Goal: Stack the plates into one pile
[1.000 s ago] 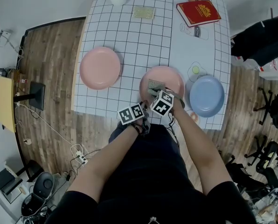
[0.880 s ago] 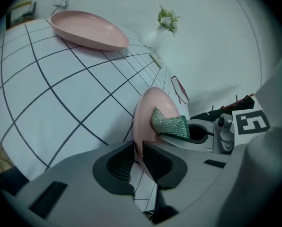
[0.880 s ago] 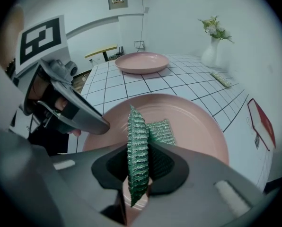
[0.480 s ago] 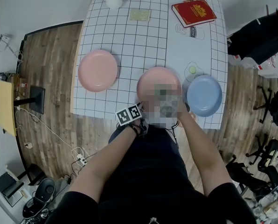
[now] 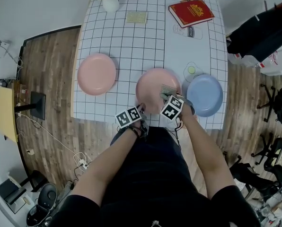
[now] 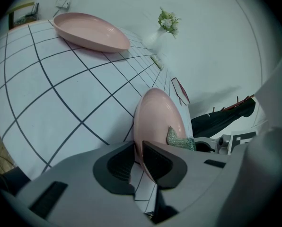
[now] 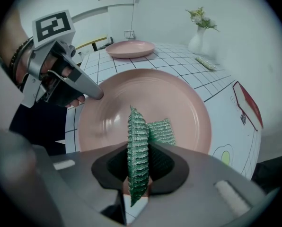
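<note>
Pinching the near rim of the middle plate (image 5: 153, 86), your left gripper (image 6: 137, 148) has its jaws narrowed to a thin gap, one pad above the pink lip and one below it. That plate sits face up near the front edge of the desk (image 5: 127, 41), straight ahead of you. It is round, so it has no long axis, and its bowl opens upward. Whether your grip has raised the near rim off the cloth cannot be told. Your right gripper (image 7: 139, 150) hangs over the right half of the same plate, its jaws closed partway on a green mesh pad (image 7: 138, 145). You hold the pad on edge, its long side running away from the jaws toward the plate's centre, and a folded part of it hangs over the bowl. Pad and right gripper are therefore what sit over that plate's face. The blue plate (image 5: 205, 95) lies face up just beside it on your right, with a narrow strip of cloth between the two rims. The left plate (image 5: 96, 74), also pink and face up, is well apart to your left across bare grid squares. At the far end of the desk are a red book (image 5: 190, 12), a white vase (image 5: 110, 4) of flowers and a small card (image 5: 136, 17), all well clear of the three plates.
</note>
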The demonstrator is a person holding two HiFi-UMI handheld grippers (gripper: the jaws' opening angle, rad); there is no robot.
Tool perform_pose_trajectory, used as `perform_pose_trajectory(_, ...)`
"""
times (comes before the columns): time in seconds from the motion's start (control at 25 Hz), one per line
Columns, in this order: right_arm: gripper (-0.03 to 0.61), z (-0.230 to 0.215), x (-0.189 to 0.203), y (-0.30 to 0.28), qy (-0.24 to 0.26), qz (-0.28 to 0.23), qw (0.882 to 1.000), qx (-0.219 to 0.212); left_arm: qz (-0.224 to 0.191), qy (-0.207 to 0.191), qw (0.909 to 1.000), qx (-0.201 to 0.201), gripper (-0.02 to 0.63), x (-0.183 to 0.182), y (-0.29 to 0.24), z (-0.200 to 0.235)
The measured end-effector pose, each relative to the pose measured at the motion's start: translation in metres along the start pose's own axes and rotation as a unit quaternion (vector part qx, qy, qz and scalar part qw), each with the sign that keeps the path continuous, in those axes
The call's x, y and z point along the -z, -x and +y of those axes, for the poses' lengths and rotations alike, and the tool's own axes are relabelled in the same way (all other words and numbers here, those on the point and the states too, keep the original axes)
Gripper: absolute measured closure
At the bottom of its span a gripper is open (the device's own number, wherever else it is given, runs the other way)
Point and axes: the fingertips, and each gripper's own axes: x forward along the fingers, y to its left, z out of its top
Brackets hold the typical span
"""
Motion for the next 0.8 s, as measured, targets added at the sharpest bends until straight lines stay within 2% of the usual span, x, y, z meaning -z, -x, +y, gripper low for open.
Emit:
perform_pose_trajectory(0.4, 0.499, -0.003, 0.008, -0.002, 0.007, 0.006, 1.0, 0.014, 0.006, -0.005, 1.0, -0.003, 0.56, -0.002, -0.001, 0.002)
perform_pose_trajectory(0.52, 0.499, -0.003, 0.007, -0.004, 0.011, 0.0, 1.0, 0.014, 0.003, -0.023, 0.9997, -0.006, 0.551, -0.01, 0.004, 0.001)
perform_pose_trajectory(0.6, 0.499, -0.003, 0.008, -0.004, 0.013, -0.002, 1.0, 0.014, 0.003, -0.057, 0.9983, -0.012, 0.534, -0.017, 0.011, -0.001)
perform_pose_trajectory(0.68, 0.499, -0.002, 0.009, -0.005, 0.014, -0.002, 1.0, 0.014, 0.006, -0.109, 0.9937, -0.025, 0.514, -0.026, 0.02, -0.003)
perform_pose_trajectory(0.8, 0.499, -0.001, 0.011, -0.005, 0.013, -0.005, 1.0, 0.013, 0.01, -0.201, 0.9787, -0.043, 0.505, -0.045, 0.033, -0.008)
